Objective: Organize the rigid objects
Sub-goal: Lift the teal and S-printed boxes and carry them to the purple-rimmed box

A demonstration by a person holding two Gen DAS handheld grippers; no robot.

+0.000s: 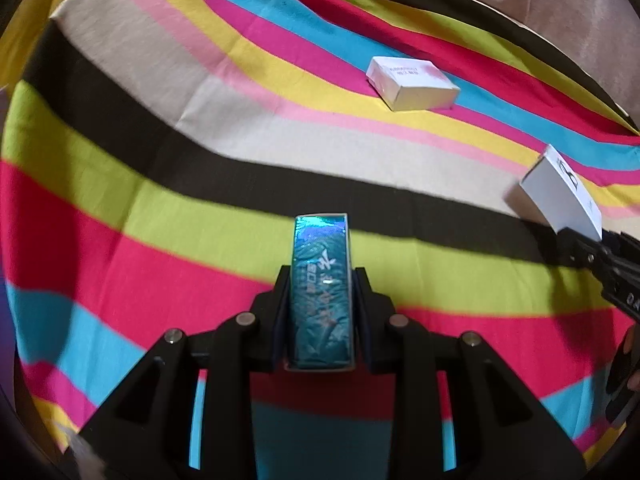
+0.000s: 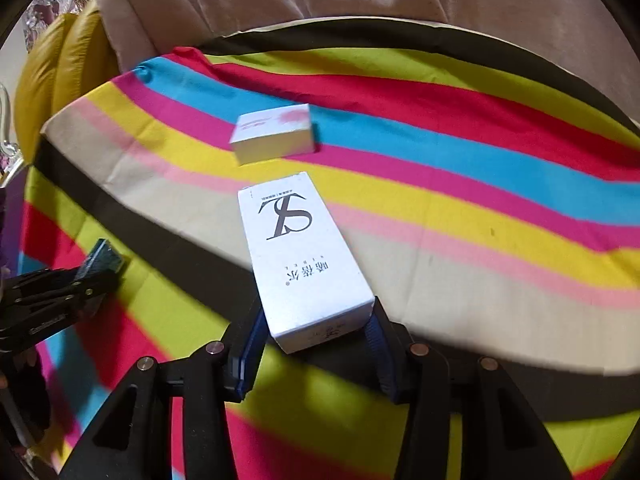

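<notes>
1. While both our hands were up over the striped cloth [image 1: 160, 128], each gripper carried a box, and a third box lay on the cloth by itself.

2. Our left gripper [image 1: 320, 292] was nearly closed, its pads pressed on the two broad faces of the narrow teal box [image 1: 322, 280]. We held that box on edge, its long axis running straight away from us along the fingers.

3. Our right gripper [image 2: 316, 320] stood somewhat wider, clamped on the near end of the white lettered box [image 2: 300, 248]. Its printed face was up, and its long axis ran forward and slightly left, most of its length jutting past the fingertips.

4. The small white box with the pink mark [image 2: 274, 134] lay flat at the far side of the cloth, across the pink and blue stripes. We judged it the likely gathering spot.

5. From the right gripper it lay just ahead, slightly left of the far end of the lettered box, its long axis crosswise to that box.

6. From the left gripper the same box [image 1: 412, 82] lay well ahead and to the right, with open cloth between.

7. We judged the right hand clearly nearer, so its box would probably go down first.

8. Setting the lettered box alongside the resting one seemed to call for turning it, since the two axes sat roughly at right angles.
</notes>
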